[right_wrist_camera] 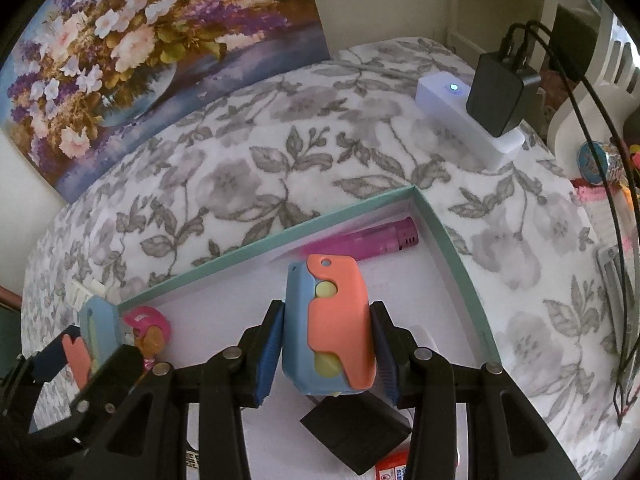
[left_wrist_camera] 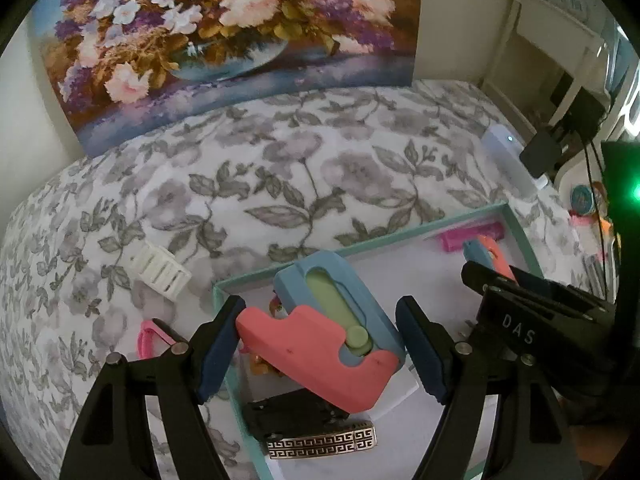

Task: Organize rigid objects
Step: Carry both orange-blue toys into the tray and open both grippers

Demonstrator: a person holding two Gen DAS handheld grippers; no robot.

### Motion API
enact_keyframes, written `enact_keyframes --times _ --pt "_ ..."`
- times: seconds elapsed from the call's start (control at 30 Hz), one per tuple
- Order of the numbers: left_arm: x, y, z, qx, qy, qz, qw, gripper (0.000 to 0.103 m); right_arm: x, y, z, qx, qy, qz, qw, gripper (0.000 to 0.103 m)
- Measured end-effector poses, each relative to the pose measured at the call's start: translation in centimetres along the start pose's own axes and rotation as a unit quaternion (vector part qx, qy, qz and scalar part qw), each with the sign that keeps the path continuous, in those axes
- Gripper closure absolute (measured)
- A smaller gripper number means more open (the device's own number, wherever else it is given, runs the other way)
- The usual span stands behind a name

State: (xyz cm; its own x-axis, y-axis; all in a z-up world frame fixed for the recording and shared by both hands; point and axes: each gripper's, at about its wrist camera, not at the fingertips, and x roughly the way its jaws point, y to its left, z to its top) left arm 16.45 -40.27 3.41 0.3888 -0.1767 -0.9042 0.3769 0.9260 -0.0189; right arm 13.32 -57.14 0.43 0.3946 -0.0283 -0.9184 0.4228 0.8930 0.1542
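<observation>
The left gripper (left_wrist_camera: 320,344) clamps a blue-and-coral plastic toy (left_wrist_camera: 324,332) crosswise between its pads, above the near left corner of the teal box (left_wrist_camera: 360,240). The right gripper (right_wrist_camera: 328,356) pinches a second blue-and-coral toy (right_wrist_camera: 332,320) upright, near the box's far right corner, just before a pink lighter (right_wrist_camera: 372,240) lying along the far wall.

Place: a home, a bedroom by the look of it
Surface: a bedspread (left_wrist_camera: 280,168) with grey flowers and leaves, soft and rumpled
Wall: a cream wall with a large flower painting (left_wrist_camera: 224,40) leaning against it, its lower edge on the bedspread
Power: a white power strip (right_wrist_camera: 468,120) lying on the bedspread — a black charger (right_wrist_camera: 498,94) plugged into it, a small light lit
Beyond: white furniture (left_wrist_camera: 556,44) at the far right — its details blurred
</observation>
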Motion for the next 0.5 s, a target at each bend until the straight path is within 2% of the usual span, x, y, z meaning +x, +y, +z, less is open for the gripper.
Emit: enact_keyframes --times 0.3,0.5 --pt "1.4 -0.3 -0.5 0.004 0.026 -0.006 0.9996 0.024 0.4 -0.2 -0.1 0.003 0.01 0.001 1.0 0.057" --pt "1.4 -0.3 -0.5 0.005 0.027 -0.005 0.9996 0.024 0.2 -0.1 -0.1 -0.001 0.006 -0.003 1.0 0.057"
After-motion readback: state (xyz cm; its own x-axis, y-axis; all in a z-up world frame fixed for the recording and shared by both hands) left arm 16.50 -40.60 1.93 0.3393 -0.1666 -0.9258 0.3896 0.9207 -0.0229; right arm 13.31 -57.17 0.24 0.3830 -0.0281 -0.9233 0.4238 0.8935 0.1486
